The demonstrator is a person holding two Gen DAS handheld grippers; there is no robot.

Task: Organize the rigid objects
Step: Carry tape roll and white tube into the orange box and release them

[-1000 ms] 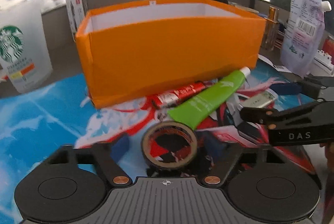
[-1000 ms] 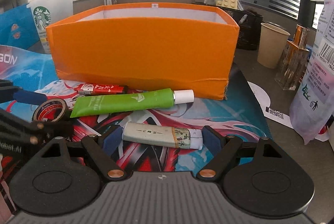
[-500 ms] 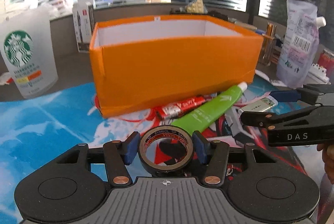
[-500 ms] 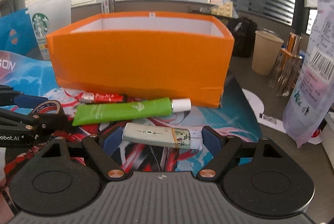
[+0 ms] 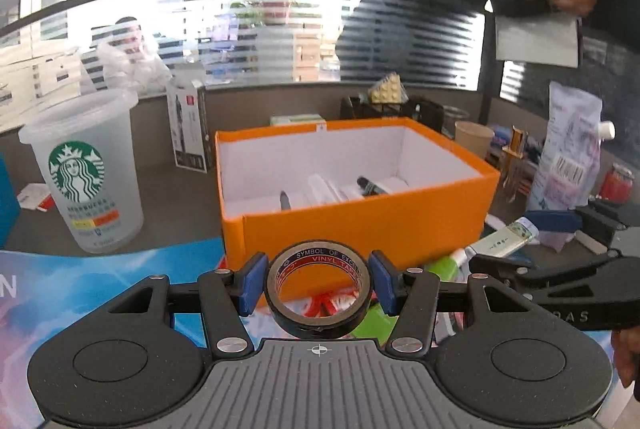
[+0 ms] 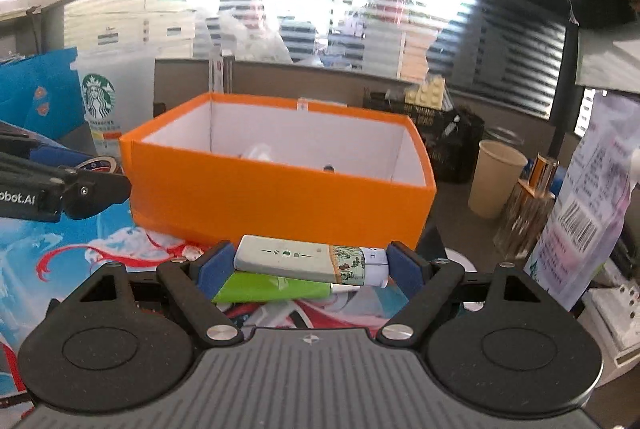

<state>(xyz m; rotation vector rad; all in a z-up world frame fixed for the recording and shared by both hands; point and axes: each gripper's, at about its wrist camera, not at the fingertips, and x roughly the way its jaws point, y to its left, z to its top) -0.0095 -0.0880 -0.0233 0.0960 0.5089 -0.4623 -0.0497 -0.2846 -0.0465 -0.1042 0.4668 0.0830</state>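
Office desk, one orange box (image 5: 360,225), left jaws holding one tape roll (image 5: 319,287), right jaws holding one white tube (image 6: 312,261).

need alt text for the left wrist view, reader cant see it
The left gripper clamps a black roll of vinyl tape between its blue pads, in front of an open orange box holding a few items. A Starbucks cup stands left; the right gripper holds a white tube.

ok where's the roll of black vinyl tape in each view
Left wrist view: the roll of black vinyl tape sits bottom centre, clamped between the left gripper's blue fingers.
Right wrist view: only its top peeks out at far left, behind the left gripper's black arm.
Shared landmark: the open orange cardboard box.
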